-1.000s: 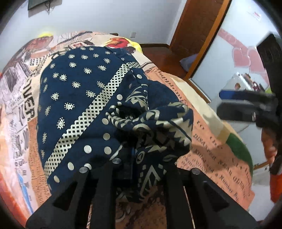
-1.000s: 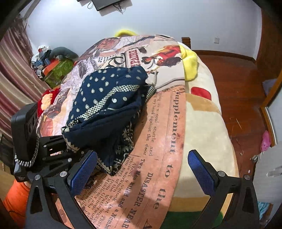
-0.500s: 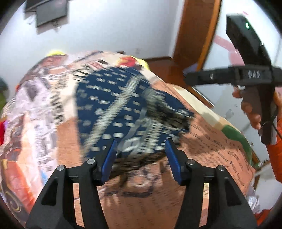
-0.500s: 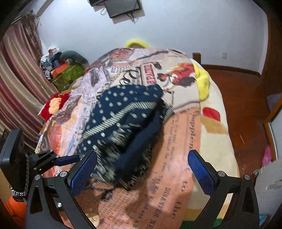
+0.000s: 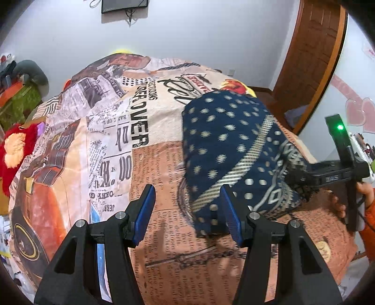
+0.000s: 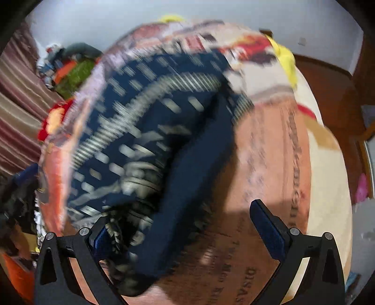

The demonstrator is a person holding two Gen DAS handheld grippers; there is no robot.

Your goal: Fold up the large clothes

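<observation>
Currently logged: left gripper (image 5: 187, 211) had both fingers spread wide, nothing between them. Navy garment (image 5: 234, 150) lay bunched on the blanket (image 5: 112, 140), ahead of and partly behind the right-hand finger (image 5: 230, 219), not gripped. Right gripper (image 6: 185, 225) was also spread wide; the garment (image 6: 150, 131) draped over its left finger (image 6: 100, 237) and filled the gap. Blur hid whether cloth touched the pad. Right gripper also showed at the garment's far edge (image 5: 337, 173).

Newspaper-print blanket (image 5: 112, 145) over bed, wall-mounted screen (image 5: 124, 5), wooden door (image 5: 309, 58), red plush toy (image 5: 16, 147)
</observation>
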